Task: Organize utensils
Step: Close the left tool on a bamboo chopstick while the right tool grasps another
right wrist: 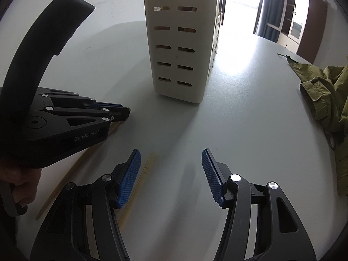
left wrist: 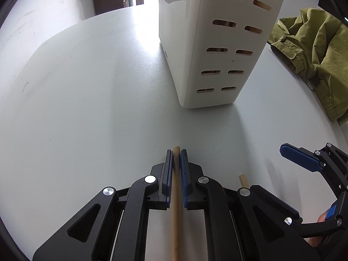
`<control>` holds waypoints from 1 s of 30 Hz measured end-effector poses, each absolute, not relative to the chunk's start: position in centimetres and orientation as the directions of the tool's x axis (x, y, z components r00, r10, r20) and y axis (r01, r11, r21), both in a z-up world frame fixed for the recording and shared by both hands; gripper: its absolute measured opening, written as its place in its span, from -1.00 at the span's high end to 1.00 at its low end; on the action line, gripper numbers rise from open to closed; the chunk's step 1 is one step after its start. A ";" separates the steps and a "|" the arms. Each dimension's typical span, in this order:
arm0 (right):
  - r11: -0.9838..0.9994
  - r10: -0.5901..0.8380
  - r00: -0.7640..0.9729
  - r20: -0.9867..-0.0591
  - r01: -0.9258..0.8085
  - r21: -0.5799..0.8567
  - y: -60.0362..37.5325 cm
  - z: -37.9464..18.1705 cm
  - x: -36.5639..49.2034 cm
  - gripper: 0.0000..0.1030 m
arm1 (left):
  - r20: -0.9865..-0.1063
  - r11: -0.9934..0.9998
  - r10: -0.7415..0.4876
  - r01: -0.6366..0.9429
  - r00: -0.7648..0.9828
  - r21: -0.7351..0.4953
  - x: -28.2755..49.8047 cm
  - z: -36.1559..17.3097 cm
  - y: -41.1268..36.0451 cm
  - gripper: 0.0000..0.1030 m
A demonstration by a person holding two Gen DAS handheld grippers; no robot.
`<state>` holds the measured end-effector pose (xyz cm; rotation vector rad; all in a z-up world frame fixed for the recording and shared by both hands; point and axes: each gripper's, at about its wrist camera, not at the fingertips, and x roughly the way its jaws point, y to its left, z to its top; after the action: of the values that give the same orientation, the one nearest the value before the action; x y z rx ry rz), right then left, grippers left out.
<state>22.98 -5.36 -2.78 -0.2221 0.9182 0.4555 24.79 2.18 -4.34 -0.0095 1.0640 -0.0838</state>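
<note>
My left gripper (left wrist: 176,155) is shut on a wooden chopstick (left wrist: 175,206) that runs back between the blue pads, low over the table. A second wooden chopstick (left wrist: 243,180) lies on the table just right of it. In the right wrist view the left gripper (right wrist: 127,111) is at the left with its chopstick (right wrist: 58,187) slanting under it, and the second chopstick (right wrist: 142,177) lies beside my right gripper's left finger. My right gripper (right wrist: 171,167) is open and empty above the table. A tall white slotted utensil holder (left wrist: 215,50) (right wrist: 180,43) stands ahead with wooden pieces visible through its slots.
An olive green jacket (left wrist: 313,54) (right wrist: 326,100) is crumpled on the table (left wrist: 87,108) to the right. A wooden cabinet and a bright doorway (right wrist: 291,21) are beyond the table's far edge. The right gripper's finger (left wrist: 300,158) shows at the lower right of the left wrist view.
</note>
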 end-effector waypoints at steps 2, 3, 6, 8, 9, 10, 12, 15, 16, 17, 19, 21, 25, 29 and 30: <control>0.881 0.287 0.509 -0.812 -0.473 0.014 -5.1 -3.0 23.0 -0.11 | -0.873 0.997 -0.072 0.059 0.482 -0.049 24.8 -4.5 2.2 0.87; 0.880 0.283 0.509 -0.813 -0.475 0.009 -5.0 -3.1 22.9 -0.10 | -0.873 0.997 -0.073 0.056 0.483 -0.052 24.8 -4.5 2.2 0.87; 0.877 0.270 0.501 -0.822 -0.480 -0.005 -4.7 -3.6 22.8 0.00 | -0.872 0.997 -0.079 0.061 0.484 -0.056 24.7 -4.3 2.1 0.87; 0.877 0.260 0.495 -0.829 -0.480 -0.011 -4.7 -3.9 23.0 0.11 | -0.871 0.996 -0.079 0.072 0.486 -0.050 24.6 -4.2 1.9 0.87; 0.878 0.258 0.491 -0.832 -0.479 -0.011 -4.6 -4.0 23.0 0.14 | -0.871 0.996 -0.080 0.076 0.485 -0.049 24.5 -4.2 1.8 0.87; 0.876 0.264 0.489 -0.831 -0.483 -0.005 -4.6 -4.1 22.9 0.15 | -0.871 0.996 -0.077 0.077 0.485 -0.045 24.5 -4.2 1.8 0.87; 0.870 0.272 0.488 -0.830 -0.493 -0.005 -4.4 -4.2 22.7 0.18 | -0.872 0.996 -0.070 0.077 0.485 -0.038 24.6 -4.3 1.9 0.87; 0.862 0.286 0.485 -0.826 -0.506 0.001 -4.2 -4.1 22.5 0.37 | -0.873 0.997 -0.068 0.075 0.483 -0.037 24.7 -4.3 1.9 0.87; 0.860 0.291 0.482 -0.827 -0.509 0.006 -4.2 -4.0 22.4 0.47 | -0.873 0.997 -0.069 0.075 0.483 -0.037 24.7 -4.3 1.9 0.87; 0.858 0.297 0.477 -0.827 -0.513 0.013 -4.2 -4.0 22.3 0.63 | -0.872 0.997 -0.068 0.074 0.485 -0.037 24.7 -4.4 1.9 0.87; 0.857 0.304 0.469 -0.829 -0.515 0.023 -4.2 -3.9 22.3 0.79 | -0.869 0.997 -0.066 0.075 0.491 -0.034 24.6 -4.4 1.8 0.87; 0.856 0.313 0.462 -0.829 -0.515 0.036 -4.4 -3.9 22.2 0.84 | -0.865 0.996 -0.069 0.077 0.497 -0.035 24.5 -4.4 1.8 0.87; 0.863 0.333 0.446 -0.831 -0.498 0.079 -5.2 -3.8 22.8 0.89 | -0.855 0.996 -0.075 0.079 0.513 -0.040 24.1 -4.1 2.0 0.87; 0.869 0.337 0.454 -0.825 -0.487 0.087 -5.6 -3.5 22.8 0.89 | -0.840 0.995 -0.087 0.087 0.535 -0.048 23.7 -3.1 2.1 0.87; 0.870 0.343 0.458 -0.820 -0.484 0.093 -5.7 -3.2 22.8 0.89 | -0.836 0.995 -0.089 0.088 0.542 -0.049 23.6 -2.7 2.1 0.87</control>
<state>22.76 -5.66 -3.24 -0.1620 0.9699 0.5121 23.57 2.13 -2.74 -0.0012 0.9924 -0.1054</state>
